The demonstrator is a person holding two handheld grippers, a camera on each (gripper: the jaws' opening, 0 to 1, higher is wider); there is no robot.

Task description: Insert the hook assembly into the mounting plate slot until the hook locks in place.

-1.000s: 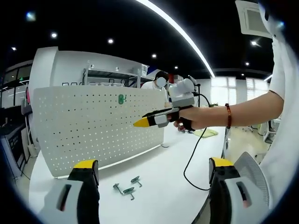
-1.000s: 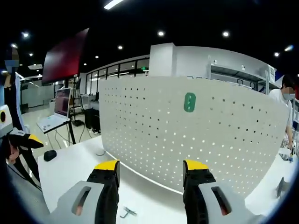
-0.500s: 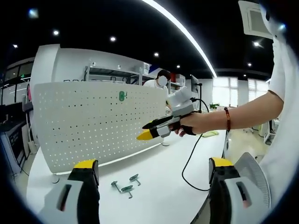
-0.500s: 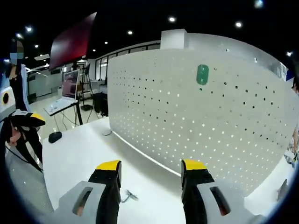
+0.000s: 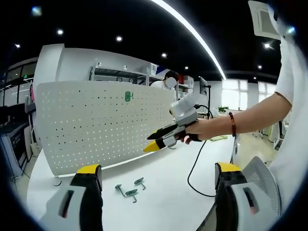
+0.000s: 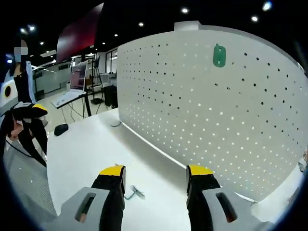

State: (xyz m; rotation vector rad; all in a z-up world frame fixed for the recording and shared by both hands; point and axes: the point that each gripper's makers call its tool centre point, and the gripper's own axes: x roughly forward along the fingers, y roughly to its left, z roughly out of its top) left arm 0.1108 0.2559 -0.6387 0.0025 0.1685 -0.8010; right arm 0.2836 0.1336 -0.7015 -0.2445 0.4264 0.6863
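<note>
A white pegboard [image 5: 96, 127] stands upright on the white table [image 5: 163, 197], with a small green mounting plate [image 5: 128, 96] fixed near its top. Several metal hooks [image 5: 129, 188] lie on the table in front of it. My left gripper [image 5: 156, 175] is open, nothing between its jaws. A hand holds my right gripper [image 5: 155, 141] above the table, tips pointing down-left toward the board. In the right gripper view my right gripper [image 6: 156, 172] is open close to the pegboard [image 6: 202, 115], the green plate [image 6: 219, 55] high above it and a hook [image 6: 133, 192] just beyond its left jaw.
A black cable [image 5: 195, 168] trails from the right gripper across the table. A person [image 5: 166, 83] stands behind the board, with shelving beyond. A laptop [image 6: 72, 89] on a stand and a dark mouse [image 6: 60, 129] sit far left, near my left gripper [image 6: 28, 111].
My right gripper has dropped and tilted downward, closing in on the pegboard, which now looms larger in its view. The left gripper's view has barely shifted; the hooks lie where they were.
</note>
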